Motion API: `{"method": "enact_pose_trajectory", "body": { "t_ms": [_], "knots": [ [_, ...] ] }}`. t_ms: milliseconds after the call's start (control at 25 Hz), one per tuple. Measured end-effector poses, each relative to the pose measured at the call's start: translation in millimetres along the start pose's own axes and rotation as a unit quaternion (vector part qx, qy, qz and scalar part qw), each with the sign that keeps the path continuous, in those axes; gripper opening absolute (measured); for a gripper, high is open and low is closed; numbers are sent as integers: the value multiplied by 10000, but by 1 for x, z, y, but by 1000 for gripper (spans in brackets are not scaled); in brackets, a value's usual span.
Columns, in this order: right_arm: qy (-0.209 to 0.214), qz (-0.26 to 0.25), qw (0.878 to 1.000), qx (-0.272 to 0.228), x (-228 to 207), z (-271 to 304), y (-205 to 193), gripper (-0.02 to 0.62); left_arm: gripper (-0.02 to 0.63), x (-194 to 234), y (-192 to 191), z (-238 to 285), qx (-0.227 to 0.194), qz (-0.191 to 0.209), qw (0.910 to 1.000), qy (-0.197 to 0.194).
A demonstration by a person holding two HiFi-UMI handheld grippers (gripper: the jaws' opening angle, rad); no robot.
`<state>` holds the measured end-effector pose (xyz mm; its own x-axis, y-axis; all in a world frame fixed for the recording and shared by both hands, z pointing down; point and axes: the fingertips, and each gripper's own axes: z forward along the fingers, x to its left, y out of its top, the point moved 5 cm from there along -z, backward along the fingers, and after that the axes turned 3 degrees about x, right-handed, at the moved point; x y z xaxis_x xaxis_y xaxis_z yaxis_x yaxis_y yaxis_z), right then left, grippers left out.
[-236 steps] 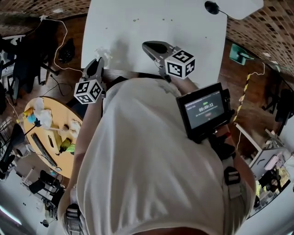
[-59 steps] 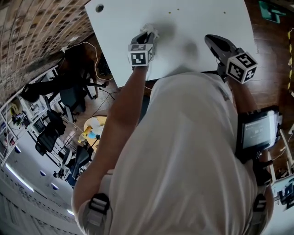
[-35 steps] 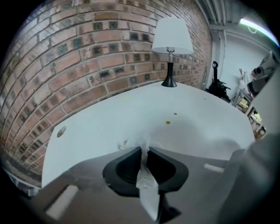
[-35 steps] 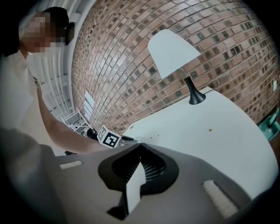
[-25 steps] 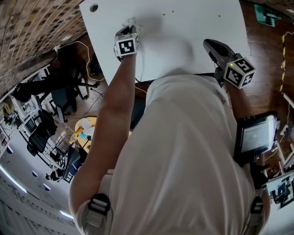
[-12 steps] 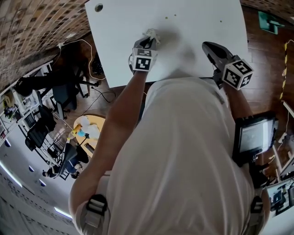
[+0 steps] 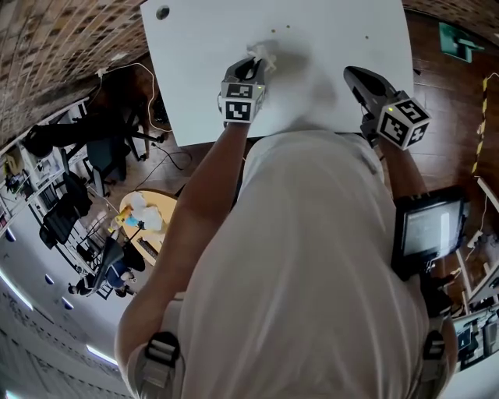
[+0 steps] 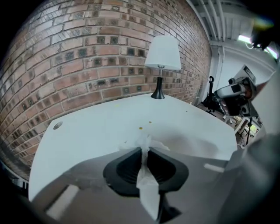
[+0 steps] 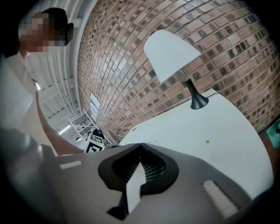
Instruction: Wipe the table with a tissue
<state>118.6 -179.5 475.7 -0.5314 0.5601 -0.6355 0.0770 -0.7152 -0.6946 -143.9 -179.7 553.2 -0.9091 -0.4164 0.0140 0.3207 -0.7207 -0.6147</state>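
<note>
A crumpled white tissue (image 7: pixel 262 54) is pinched in my left gripper (image 7: pixel 253 65), which is shut on it and angled down at the white table (image 7: pixel 203 47). In the left gripper view the tissue (image 8: pixel 147 188) runs between the closed jaws, and its bunched end rests on the tabletop just ahead of the left gripper (image 8: pixel 145 148). Two small yellowish crumbs (image 8: pixel 141 128) lie a little beyond it. My right gripper (image 7: pixel 352 74) hovers near the table's front right part, shut, with nothing in it. Its tips meet in the right gripper view (image 9: pixel 141 145).
A white-shaded lamp (image 8: pixel 162 51) on a black foot stands at the far side, against a brick wall. A round cable hole (image 7: pixel 162 12) marks the table's left far corner. More specks (image 7: pixel 366 36) lie farther right. Chairs, cables and a round wooden table (image 7: pixel 144 222) occupy the floor at left.
My left gripper has slid to the right across the table and slightly nearer, dragging the tissue with it. The right gripper has shifted only a little.
</note>
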Motion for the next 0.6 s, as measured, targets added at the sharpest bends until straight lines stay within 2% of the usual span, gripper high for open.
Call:
{"method": "enact_pose_trajectory", "body": {
  "t_ms": [240,440,600],
  "knots": [
    [-23,-38,10000,50,-4,-7,2,8,49,-1,-7,8,-77,-262,9996,90],
    [83,-110,9999,5,-12,-6,3,8,49,14,15,-8,-120,-187,9988,440],
    [115,-176,9998,-40,-12,-10,4,8,49,10,14,-10,-210,-337,9979,502]
  ]
}}
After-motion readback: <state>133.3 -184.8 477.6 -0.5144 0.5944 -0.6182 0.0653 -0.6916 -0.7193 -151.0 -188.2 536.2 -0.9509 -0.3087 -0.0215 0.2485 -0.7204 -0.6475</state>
